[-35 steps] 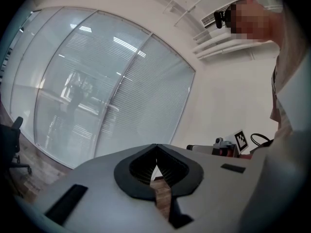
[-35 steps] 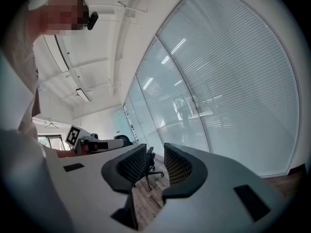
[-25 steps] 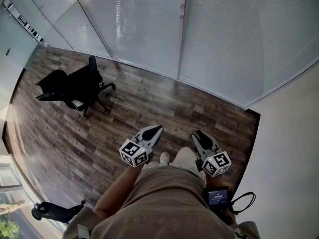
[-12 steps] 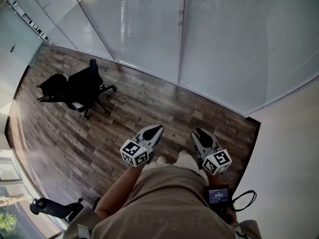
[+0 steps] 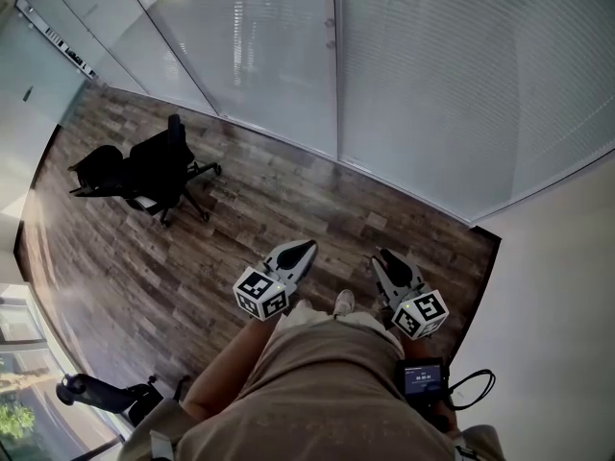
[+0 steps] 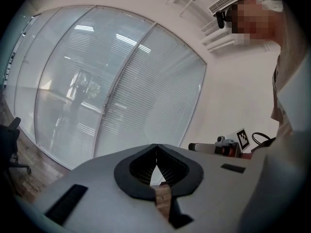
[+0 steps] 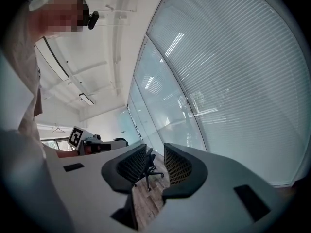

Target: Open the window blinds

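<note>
- Window blinds (image 5: 461, 84) cover the glazed wall across the room from the person. They are fully lowered with the slats turned closed, so no part of the task shows as done.
- The left gripper (image 5: 306, 249) is held in front of the person's waist, above the wood floor (image 5: 288, 195) and well apart from the blinds. Its jaws are clenched together with nothing between them.
- The right gripper (image 5: 383, 256) sits beside it at about the same height, jaws released and parted, holding nothing. Only the distant office chair (image 5: 154, 166) shows through the gap.
- By this reading, everything is left to do: reaching the window, finding the control (no cord or wand can be made out from here), gripping it, and working it until the slats open.
</note>
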Motion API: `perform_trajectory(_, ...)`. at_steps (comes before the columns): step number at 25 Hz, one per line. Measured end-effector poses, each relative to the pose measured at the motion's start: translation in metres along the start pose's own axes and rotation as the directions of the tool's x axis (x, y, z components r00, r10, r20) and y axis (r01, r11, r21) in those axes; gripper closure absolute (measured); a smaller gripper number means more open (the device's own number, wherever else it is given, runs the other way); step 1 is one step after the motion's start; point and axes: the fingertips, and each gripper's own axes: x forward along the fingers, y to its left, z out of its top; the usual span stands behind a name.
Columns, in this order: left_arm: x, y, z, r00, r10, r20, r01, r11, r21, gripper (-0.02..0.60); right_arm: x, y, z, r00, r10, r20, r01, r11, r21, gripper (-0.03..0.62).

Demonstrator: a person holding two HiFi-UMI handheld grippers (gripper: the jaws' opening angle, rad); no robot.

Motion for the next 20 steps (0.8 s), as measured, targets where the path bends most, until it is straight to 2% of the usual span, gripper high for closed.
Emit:
perform_trajectory(5,0.012,-0.014,-0.015,1.000,0.019,0.002,-0.019,1.000,-0.013,0.566,-0.018,-0.024,-0.007,1.000,-0.008,-0.007,0.008,1.000,0.008,0.491)
perform_trajectory(11,0.014,-0.026,-0.030,0.999,0.021,-0.025,-0.022,0.999,-0.023,0.566,-0.029,-0.027,-0.016,1.000,0.003,-0.017,-0.002,1.000,0.027,0.491)
perform_trajectory(20,0.033,-0.005,-0.029,0.999,0.002,-0.049,-0.003,1.000,-0.026,0.566,-0.020,-0.045,-0.018,0.999,-0.036,-0.021,0.037,0.998,0.044,0.491)
